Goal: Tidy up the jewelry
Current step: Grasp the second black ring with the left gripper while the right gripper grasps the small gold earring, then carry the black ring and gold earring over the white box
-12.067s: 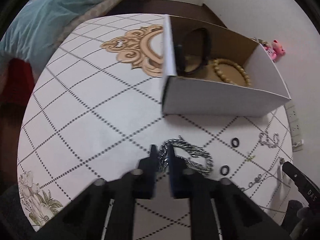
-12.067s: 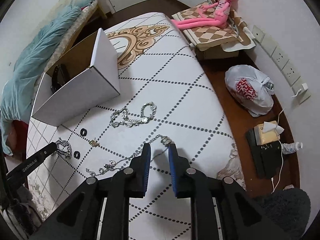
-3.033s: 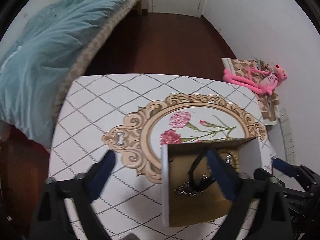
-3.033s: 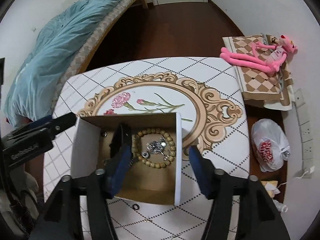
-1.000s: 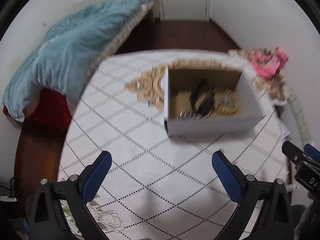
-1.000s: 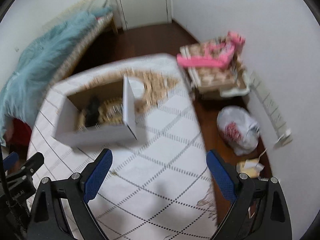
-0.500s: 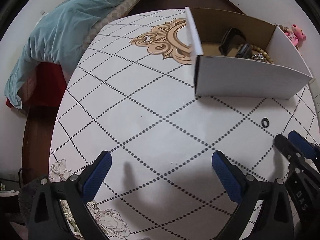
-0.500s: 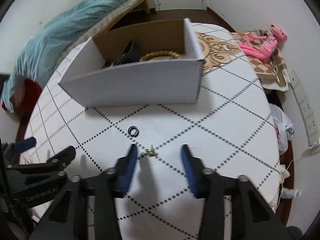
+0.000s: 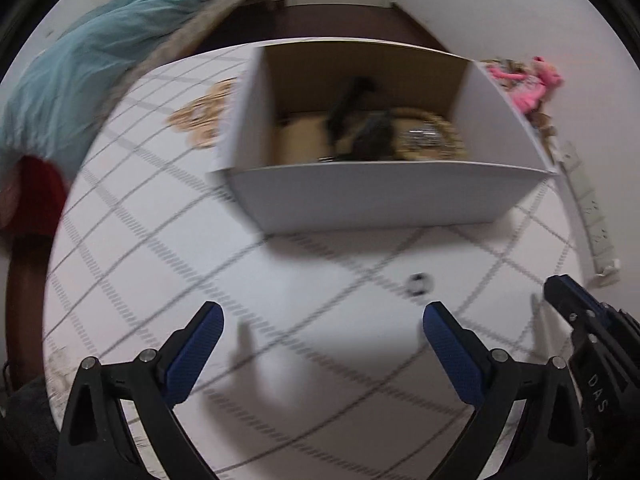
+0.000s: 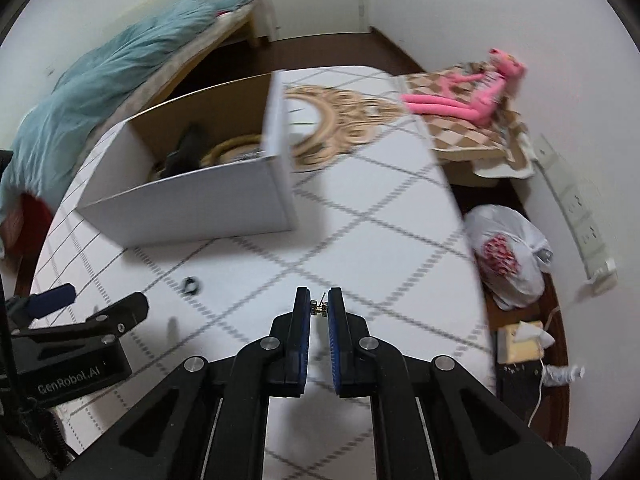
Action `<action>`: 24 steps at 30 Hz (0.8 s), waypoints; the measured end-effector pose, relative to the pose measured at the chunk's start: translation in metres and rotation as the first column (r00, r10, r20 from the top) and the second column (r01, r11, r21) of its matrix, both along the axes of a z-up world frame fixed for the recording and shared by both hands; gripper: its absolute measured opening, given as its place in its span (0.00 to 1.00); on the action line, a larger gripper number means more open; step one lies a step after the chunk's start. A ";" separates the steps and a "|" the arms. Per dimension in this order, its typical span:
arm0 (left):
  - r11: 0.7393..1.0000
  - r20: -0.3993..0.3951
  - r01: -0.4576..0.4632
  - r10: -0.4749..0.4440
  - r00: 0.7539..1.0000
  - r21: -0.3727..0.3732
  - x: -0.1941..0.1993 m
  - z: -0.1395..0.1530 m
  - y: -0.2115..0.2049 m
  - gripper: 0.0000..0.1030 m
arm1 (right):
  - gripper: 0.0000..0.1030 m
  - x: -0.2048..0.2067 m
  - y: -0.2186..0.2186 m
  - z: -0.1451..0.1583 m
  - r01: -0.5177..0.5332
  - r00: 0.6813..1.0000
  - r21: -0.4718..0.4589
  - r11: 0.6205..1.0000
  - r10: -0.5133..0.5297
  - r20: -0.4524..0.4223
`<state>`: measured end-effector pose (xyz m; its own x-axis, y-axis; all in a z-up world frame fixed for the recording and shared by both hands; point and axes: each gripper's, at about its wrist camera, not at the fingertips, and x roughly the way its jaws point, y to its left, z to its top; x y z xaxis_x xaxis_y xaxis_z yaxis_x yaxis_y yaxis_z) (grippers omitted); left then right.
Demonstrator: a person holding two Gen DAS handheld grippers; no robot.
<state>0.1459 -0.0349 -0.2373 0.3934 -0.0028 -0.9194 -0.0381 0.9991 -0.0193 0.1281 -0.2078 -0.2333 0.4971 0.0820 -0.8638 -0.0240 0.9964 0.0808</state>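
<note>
The right gripper (image 10: 319, 307) pinches a small gold earring (image 10: 319, 307) above the table (image 10: 380, 240), while the left gripper (image 9: 322, 334) hangs wide open.

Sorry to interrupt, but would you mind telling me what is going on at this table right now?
A person with a gripper in each hand is sorting jewelry into an open cardboard box. The right gripper is shut on a small gold earring, just above the table. The left gripper is wide open and holds nothing. A small dark ring lies on the table ahead of it. The box already holds a beaded bracelet and dark pieces.
</note>
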 end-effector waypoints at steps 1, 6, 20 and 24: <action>1.000 0.001 0.014 -0.014 1.000 -0.006 0.002 -0.001 -0.007 0.98 | 0.09 0.000 -0.006 -0.001 0.012 1.000 -0.002 1.000 -0.012 -0.003; 0.998 0.002 0.054 -0.054 0.999 -0.019 0.008 -0.008 -0.031 0.61 | 0.09 0.000 -0.022 -0.003 0.047 0.999 -0.011 0.999 -0.047 -0.009; 0.994 0.057 0.105 -0.105 0.993 -0.001 0.015 -0.008 -0.037 0.10 | 0.09 0.001 -0.025 0.002 0.063 0.998 -0.001 0.998 -0.063 0.012; 0.993 0.080 0.117 -0.116 0.990 -0.019 0.008 0.005 -0.033 0.10 | 0.09 -0.001 -0.024 0.015 0.057 0.998 0.017 0.998 -0.058 0.032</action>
